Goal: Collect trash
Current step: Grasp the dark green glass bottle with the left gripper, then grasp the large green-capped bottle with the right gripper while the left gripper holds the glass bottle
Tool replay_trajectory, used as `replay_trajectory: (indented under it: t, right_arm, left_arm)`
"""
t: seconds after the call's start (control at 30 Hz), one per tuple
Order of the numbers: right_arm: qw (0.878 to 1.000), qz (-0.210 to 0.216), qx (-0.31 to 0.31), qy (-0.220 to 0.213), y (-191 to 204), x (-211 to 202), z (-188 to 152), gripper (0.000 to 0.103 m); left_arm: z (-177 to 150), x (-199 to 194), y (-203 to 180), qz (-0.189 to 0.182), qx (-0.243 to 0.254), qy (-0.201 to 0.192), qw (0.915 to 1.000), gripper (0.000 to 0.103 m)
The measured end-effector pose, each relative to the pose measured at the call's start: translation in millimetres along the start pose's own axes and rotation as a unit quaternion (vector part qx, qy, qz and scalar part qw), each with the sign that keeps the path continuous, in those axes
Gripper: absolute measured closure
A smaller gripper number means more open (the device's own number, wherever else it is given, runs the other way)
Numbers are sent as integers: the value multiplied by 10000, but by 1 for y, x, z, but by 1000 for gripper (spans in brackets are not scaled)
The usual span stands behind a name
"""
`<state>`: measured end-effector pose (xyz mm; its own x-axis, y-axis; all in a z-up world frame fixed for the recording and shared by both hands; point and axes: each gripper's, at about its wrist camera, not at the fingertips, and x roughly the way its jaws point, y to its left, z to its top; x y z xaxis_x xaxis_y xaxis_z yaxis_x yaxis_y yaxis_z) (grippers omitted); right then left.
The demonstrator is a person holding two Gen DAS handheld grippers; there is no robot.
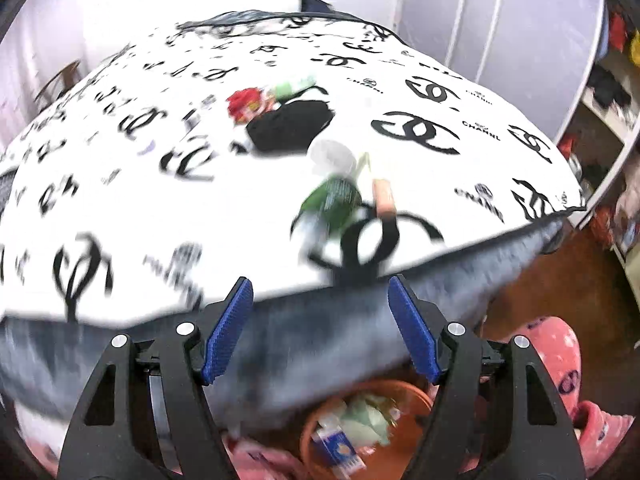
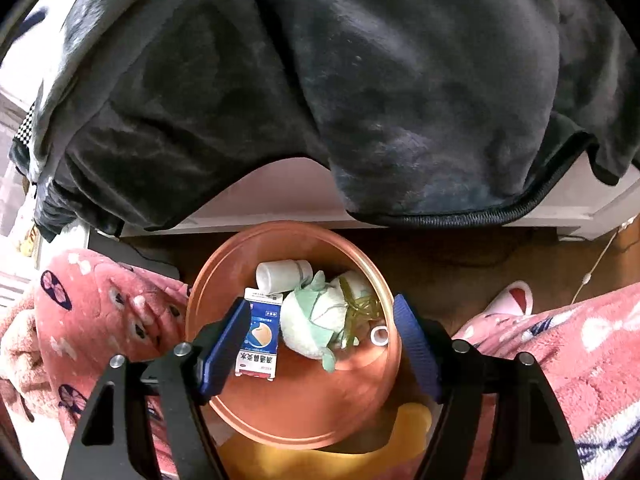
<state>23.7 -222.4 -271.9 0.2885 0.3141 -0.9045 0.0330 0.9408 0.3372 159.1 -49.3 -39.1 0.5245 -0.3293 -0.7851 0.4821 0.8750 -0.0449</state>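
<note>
The left gripper (image 1: 320,308) sits at the bottom of its view with both blue pads spread wide and nothing between them. It is aimed forward over the edge of a bed (image 1: 120,208) whose white cover carries black logos. The view is smeared by motion blur.

On the cover, right of the frame's centre, lies a green wrapper (image 1: 334,200) with a pale crumpled piece just above it and a small peach-coloured tube (image 1: 383,198) just to its right. Higher up, near the middle, a black cloth (image 1: 290,128) lies with a red packet (image 1: 246,106) touching its upper left edge. A dark grey blanket (image 1: 320,328) hangs over the bed's near edge.

The right gripper (image 2: 320,332) points steeply down, its jaws also wide apart and holding nothing. Between the pads, lower centre of the frame, stands an orange bin (image 2: 208,288) on the brown floor. Inside it lie a white bottle (image 2: 282,274) on its side, a blue and white box (image 2: 260,330) below the bottle, a crumpled pale green wad (image 2: 312,318) to the right of the box, and a small white ring (image 2: 379,335) by the right wall. Pink patterned fabric (image 2: 100,312) fills the lower left and lower right corners. A pink slipper (image 2: 510,300) rests on the floor at the right.
</note>
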Motion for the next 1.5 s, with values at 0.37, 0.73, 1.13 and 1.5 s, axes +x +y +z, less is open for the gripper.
replay_trajectory:
  t: [0.37, 0.73, 1.13, 1.5]
  right_arm:
    - [9997, 172, 48, 176, -5, 11, -2, 30]
    - [9998, 196, -14, 66, -1, 6, -3, 30]
    - [9918, 564, -557, -1003, 34, -77, 6, 30]
    - [9759, 1072, -418, -1855, 84, -169, 170, 23]
  left_arm:
    - [45, 89, -16, 371, 414, 609, 9966, 55]
    - [24, 52, -7, 239, -87, 131, 9996, 63]
    - [-46, -56, 0, 124, -542, -894, 9944, 64]
    - [-93, -68, 17, -202, -798, -925, 9923, 64]
